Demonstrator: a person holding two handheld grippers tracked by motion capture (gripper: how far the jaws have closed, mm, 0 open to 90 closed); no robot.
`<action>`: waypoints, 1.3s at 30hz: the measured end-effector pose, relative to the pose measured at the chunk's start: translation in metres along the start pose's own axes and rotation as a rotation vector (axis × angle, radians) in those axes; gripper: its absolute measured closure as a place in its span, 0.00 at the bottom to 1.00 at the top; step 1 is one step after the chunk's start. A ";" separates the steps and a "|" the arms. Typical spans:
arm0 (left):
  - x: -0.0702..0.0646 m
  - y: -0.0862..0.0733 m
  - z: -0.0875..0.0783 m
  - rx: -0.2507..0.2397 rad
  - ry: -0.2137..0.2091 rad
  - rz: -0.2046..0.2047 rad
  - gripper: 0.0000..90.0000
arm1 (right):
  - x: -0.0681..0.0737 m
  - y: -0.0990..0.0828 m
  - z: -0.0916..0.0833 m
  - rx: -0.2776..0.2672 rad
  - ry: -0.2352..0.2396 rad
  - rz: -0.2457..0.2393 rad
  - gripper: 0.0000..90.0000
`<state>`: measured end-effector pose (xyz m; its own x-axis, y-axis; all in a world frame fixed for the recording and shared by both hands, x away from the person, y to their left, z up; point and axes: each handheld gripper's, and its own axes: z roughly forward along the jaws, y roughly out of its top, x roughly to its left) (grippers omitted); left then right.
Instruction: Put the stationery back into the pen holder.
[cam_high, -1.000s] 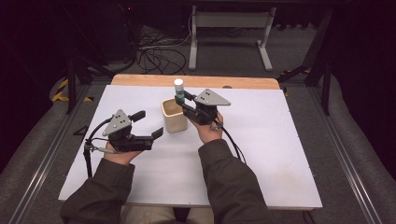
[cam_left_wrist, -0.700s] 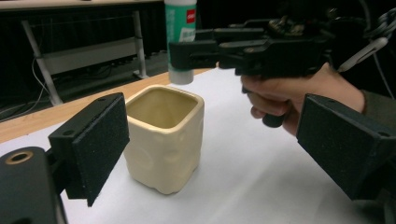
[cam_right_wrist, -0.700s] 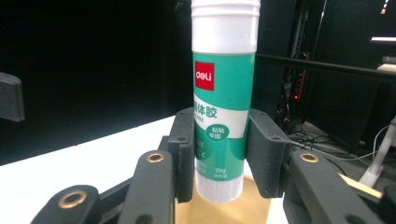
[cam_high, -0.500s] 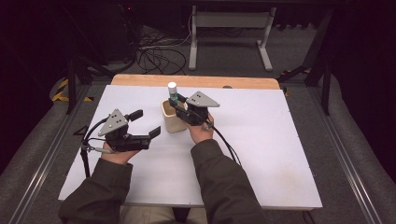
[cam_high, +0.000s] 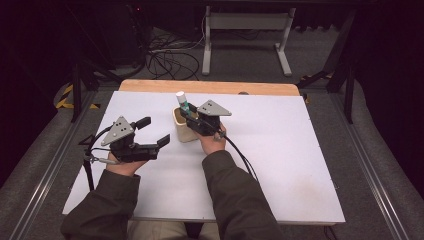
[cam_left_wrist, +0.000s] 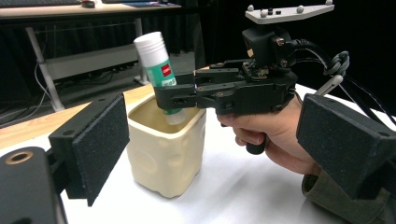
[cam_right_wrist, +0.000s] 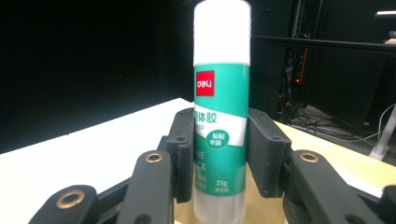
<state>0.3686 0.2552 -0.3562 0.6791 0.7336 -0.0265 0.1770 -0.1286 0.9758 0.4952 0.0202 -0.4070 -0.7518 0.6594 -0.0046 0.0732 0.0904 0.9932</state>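
A green glue stick (cam_right_wrist: 220, 112) with a white cap stands upright between the pads of my right gripper (cam_right_wrist: 220, 154), which is shut on it. Its lower end dips into the mouth of a cream square cup (cam_left_wrist: 166, 154). In the high view the glue stick (cam_high: 182, 102) leans over the cup (cam_high: 184, 127) with the right gripper (cam_high: 190, 116) just right of it. My left gripper (cam_high: 154, 131) rests open on the white table to the left of the cup, with nothing between its pads (cam_left_wrist: 100, 140). From the left gripper view the right gripper (cam_left_wrist: 173, 95) reaches over the cup's rim.
The white table top (cam_high: 280, 150) has a wooden strip along its far edge (cam_high: 210, 87). Cables and a metal stand (cam_high: 245, 30) lie on the floor behind. A black cable (cam_high: 240, 155) trails from the right gripper across the table.
My right gripper has carried the glue stick leftward and down, from beside the cup's right side to over its mouth. The left hand has stayed where it was.
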 end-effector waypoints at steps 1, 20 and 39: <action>0.000 0.000 0.000 0.002 0.000 -0.001 0.12 | 0.000 0.000 0.000 0.000 -0.001 0.001 0.72; 0.001 0.000 0.000 0.003 0.008 0.001 0.12 | -0.005 -0.007 0.010 0.046 -0.029 -0.009 0.73; 0.003 -0.001 0.000 0.010 0.010 -0.004 0.12 | -0.002 -0.002 0.022 0.176 0.000 -0.082 0.72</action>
<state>0.3704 0.2580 -0.3573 0.6709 0.7410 -0.0280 0.1867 -0.1323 0.9735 0.5107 0.0351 -0.4111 -0.7598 0.6446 -0.0849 0.1248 0.2727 0.9540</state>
